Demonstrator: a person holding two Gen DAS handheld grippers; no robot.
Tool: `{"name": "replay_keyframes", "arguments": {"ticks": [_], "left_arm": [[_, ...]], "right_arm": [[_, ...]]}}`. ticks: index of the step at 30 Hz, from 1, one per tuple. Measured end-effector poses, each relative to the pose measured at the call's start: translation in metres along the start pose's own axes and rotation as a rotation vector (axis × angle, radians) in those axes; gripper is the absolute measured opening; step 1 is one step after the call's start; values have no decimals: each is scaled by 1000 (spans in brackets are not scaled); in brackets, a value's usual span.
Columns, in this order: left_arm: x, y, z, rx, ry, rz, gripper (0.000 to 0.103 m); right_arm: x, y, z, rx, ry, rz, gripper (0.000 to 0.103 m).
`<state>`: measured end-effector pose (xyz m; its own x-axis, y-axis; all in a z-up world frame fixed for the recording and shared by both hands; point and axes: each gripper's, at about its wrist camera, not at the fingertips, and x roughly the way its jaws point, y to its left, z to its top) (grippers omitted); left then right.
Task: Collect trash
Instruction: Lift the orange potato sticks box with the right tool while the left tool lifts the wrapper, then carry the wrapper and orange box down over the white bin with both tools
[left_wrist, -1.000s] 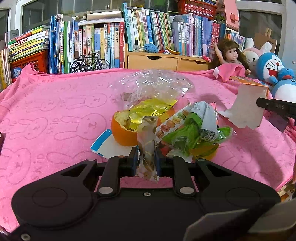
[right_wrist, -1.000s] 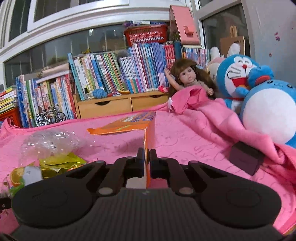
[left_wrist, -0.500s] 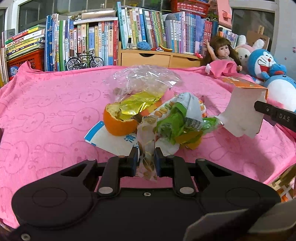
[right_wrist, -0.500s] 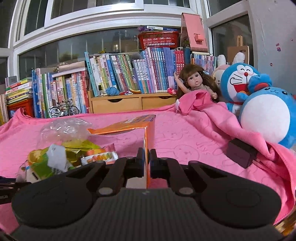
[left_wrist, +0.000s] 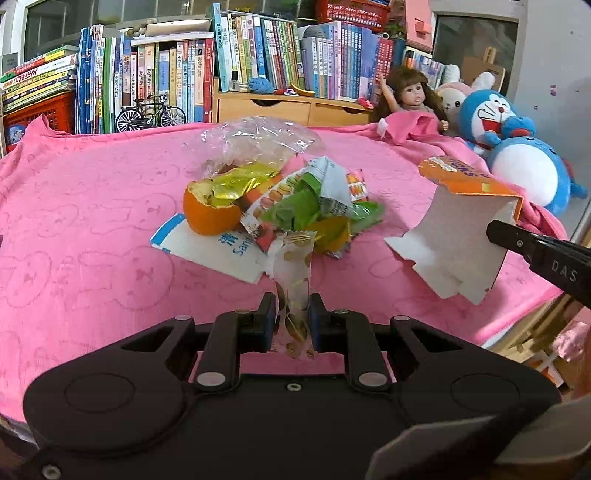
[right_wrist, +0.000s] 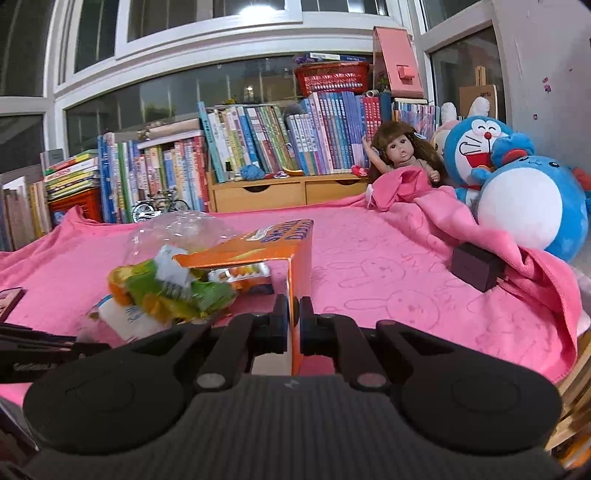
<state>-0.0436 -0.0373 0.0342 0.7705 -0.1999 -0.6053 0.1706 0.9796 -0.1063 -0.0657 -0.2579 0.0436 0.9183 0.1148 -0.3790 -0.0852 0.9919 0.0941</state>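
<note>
My left gripper (left_wrist: 292, 314) is shut on a clear snack wrapper printed with nuts (left_wrist: 294, 280), held upright above the pink cloth (left_wrist: 92, 206). Behind it lies a trash pile: an orange peel (left_wrist: 207, 214), a gold foil wrapper (left_wrist: 240, 181), a green wrapper (left_wrist: 299, 210), a clear plastic bag (left_wrist: 255, 140) and a white-and-blue packet (left_wrist: 207, 247). My right gripper (right_wrist: 293, 314) is shut on the edge of an opened orange carton (right_wrist: 273, 247). In the left wrist view that carton (left_wrist: 461, 236) hangs at the right, white inside showing.
Books (right_wrist: 258, 144) and wooden drawers (right_wrist: 280, 192) line the back. A doll (right_wrist: 402, 155) and blue plush toys (right_wrist: 524, 199) sit at the right, with a dark box (right_wrist: 476, 266) on the cloth. A toy bicycle (left_wrist: 151, 114) stands at the back left.
Both grippers have drawn back toward the near edge with wrapper and carton still held. The trash pile sits farther off in the left view and slid rightward in the right view.
</note>
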Motion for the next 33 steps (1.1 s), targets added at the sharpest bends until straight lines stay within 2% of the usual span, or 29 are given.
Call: {"name": "replay_keyframes", "arguments": {"ticks": [10,17,23,33], "left_arm": [[-25,-8,-22,-9,26,-29,18],[-35,-9,-65,-57,119,-36,18],[-30,-6,-98,-56,200,6,18],[-10,11,-136,-100,325,64,18]], "right_arm": [[-50,11,-14,13,27,58,8],[-72,17,-42,38,135,93,8],[-79,26,-71,49,240,133,8],[-96,47,-90,-67,240,130,8]]}}
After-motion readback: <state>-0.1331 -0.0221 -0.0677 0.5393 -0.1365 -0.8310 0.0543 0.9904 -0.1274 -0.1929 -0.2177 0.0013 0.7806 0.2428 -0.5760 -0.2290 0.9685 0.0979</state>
